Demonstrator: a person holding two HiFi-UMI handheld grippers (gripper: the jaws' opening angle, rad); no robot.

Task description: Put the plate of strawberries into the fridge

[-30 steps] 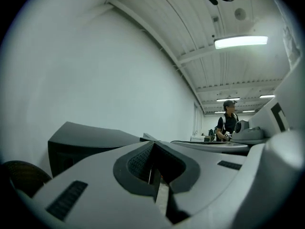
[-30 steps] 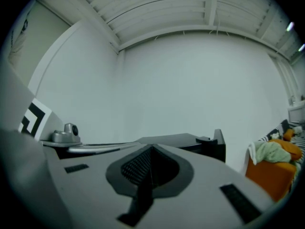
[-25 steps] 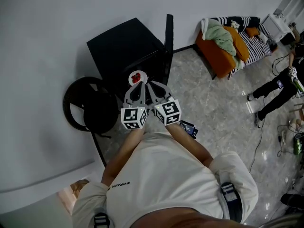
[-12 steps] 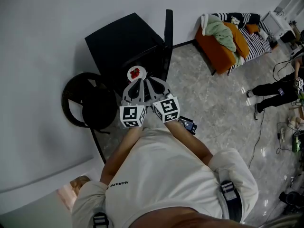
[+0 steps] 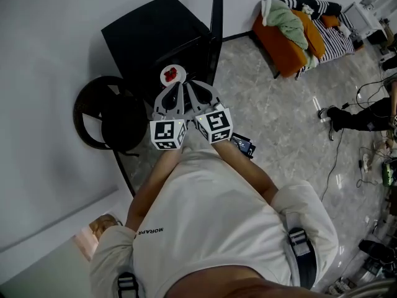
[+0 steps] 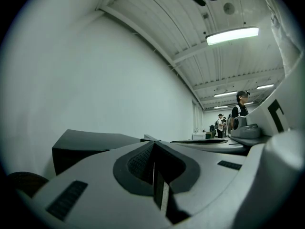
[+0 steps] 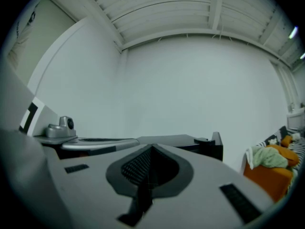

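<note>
You are balancing the plate of strawberries (image 5: 172, 75) across the closed-together tips of the left gripper (image 6: 153, 147) and right gripper (image 7: 152, 149) at the mouth of the open fridge (image 5: 149, 33), apparently not yet shelving it.

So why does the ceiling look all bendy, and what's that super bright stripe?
Left gripper view: the wide lens bends the ceiling beams into curves, the lamp glares pure white, and the picture's corners go black. Right gripper view: the same bowed ceiling and black corners. Head view: the walls curve too, and the floor shows shiny glints.
</note>
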